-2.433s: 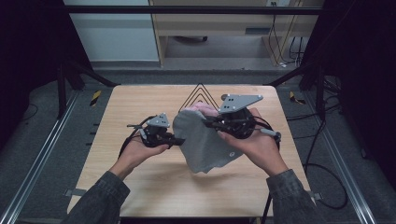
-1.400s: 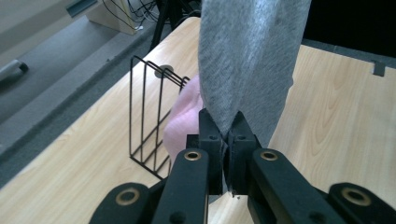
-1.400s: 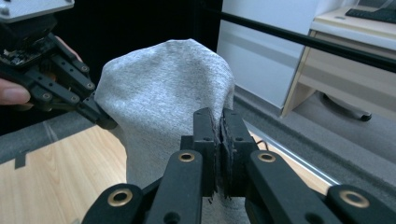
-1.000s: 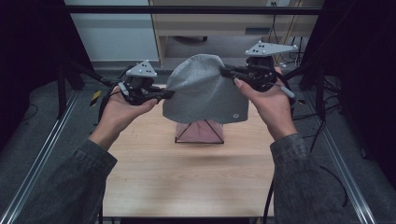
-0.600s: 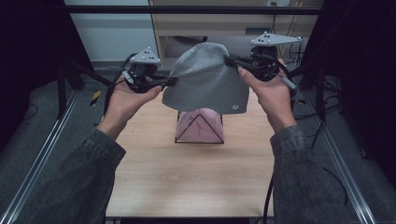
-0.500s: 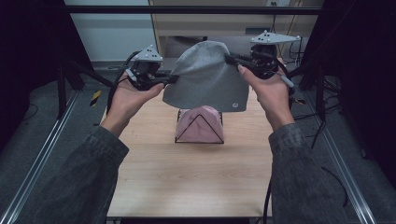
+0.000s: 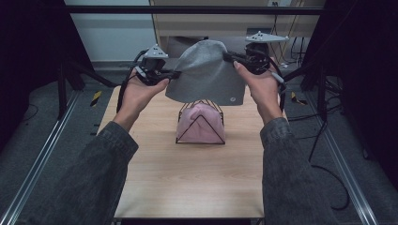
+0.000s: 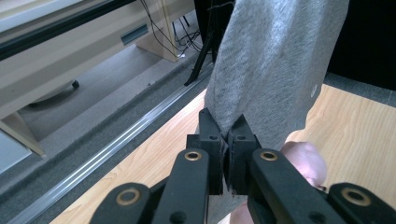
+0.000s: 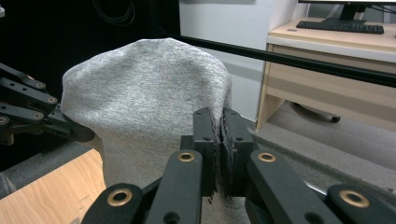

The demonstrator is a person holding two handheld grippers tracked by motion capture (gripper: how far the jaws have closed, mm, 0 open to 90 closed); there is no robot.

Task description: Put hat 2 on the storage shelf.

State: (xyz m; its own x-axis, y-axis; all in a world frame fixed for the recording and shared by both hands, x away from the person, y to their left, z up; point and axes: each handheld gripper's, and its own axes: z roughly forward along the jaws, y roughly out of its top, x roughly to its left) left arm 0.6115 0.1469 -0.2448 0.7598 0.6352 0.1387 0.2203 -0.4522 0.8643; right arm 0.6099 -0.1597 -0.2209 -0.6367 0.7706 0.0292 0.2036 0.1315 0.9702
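Observation:
A grey knit beanie (image 7: pixel 205 72) hangs stretched in the air between both grippers, above the table's far half. My left gripper (image 7: pixel 174 74) is shut on its left edge, and the cloth (image 8: pixel 275 70) rises from between the jaws (image 8: pixel 227 142). My right gripper (image 7: pixel 228 56) is shut on the beanie's right edge (image 9: pixel 149 93), pinched between the two jaws (image 9: pixel 219 123). Below the beanie a black wire stand (image 7: pixel 201 123) holds a pink beanie (image 7: pixel 199 124) on the wooden table (image 7: pixel 187 178).
A black frame bar (image 7: pixel 197 9) crosses overhead at the back. Metal rails (image 7: pixel 42 159) run along both sides of the table. A desk with a keyboard (image 9: pixel 345 27) stands beyond the table, with cables on the floor.
Both grippers lifted the grey beanie from the tabletop up and away from me, spreading it open, which uncovered the wire stand with the pink beanie. Over the last half second it barely moved.

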